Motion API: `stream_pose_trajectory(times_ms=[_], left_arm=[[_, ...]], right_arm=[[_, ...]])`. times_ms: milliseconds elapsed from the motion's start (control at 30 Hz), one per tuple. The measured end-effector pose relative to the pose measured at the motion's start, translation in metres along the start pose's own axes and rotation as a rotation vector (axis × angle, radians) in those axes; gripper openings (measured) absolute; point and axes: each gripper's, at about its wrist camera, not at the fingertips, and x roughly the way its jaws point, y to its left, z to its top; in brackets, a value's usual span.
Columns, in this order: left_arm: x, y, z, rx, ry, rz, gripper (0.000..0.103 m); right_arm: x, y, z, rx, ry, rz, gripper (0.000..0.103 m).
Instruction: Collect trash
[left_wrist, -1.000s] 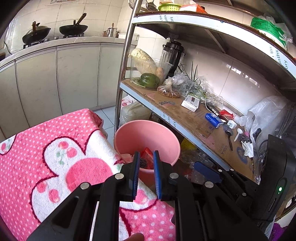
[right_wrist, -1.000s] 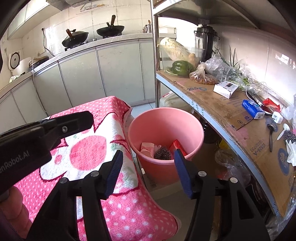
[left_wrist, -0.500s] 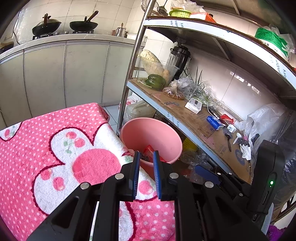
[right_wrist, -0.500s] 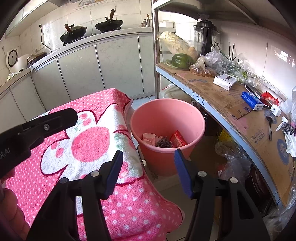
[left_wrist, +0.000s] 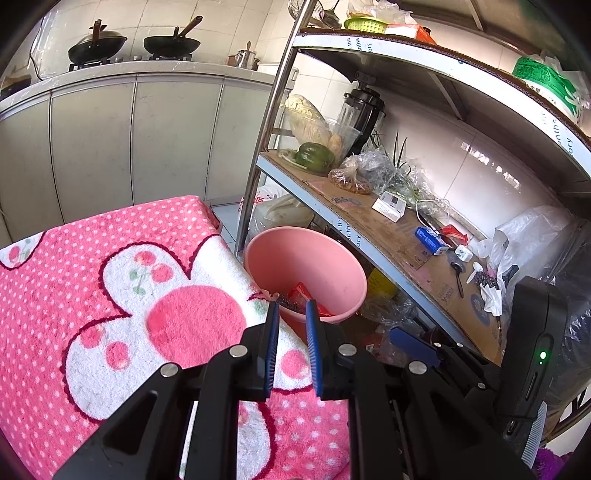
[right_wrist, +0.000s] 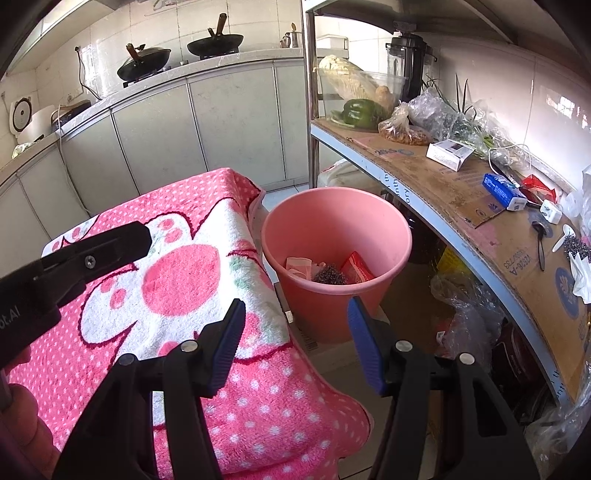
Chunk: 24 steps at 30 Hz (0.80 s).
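Note:
A pink bucket (left_wrist: 314, 258) (right_wrist: 332, 221) stands on the floor between the towel-covered table and the metal shelf. Inside it lie a steel scourer (right_wrist: 330, 275), a red wrapper (right_wrist: 356, 267) and a pale pink scrap (right_wrist: 299, 265). My left gripper (left_wrist: 291, 306) hovers over the table's right edge, its jaws a narrow gap apart with nothing between them. Its black finger (right_wrist: 110, 247) shows at the left of the right wrist view. My right gripper (right_wrist: 295, 306) stands wide open and empty above the table corner, pointed at the bucket.
A pink dotted towel (left_wrist: 110, 295) (right_wrist: 177, 280) covers the table. The cardboard-lined shelf (left_wrist: 388, 236) (right_wrist: 461, 192) on the right carries vegetables, a blender, boxes and bags. Plastic bags (right_wrist: 469, 325) sit under it. Grey cabinets (left_wrist: 92, 140) with woks on top line the back. A hand (right_wrist: 22, 424) shows at lower left.
My left gripper has drawn back from the bucket over the towel, so the bucket looks smaller and farther off. The right gripper has hardly moved. Both openings are unchanged.

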Motion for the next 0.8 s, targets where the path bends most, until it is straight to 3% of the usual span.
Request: stream_pose_trajectory(times_ms=[800], left_arm=[[0.010,0.002,-0.005,-0.002,0.032,-0.001,0.014]], right_arm=[[0.009,-0.003,-0.005,0.020,0.026,0.000,0.058]])
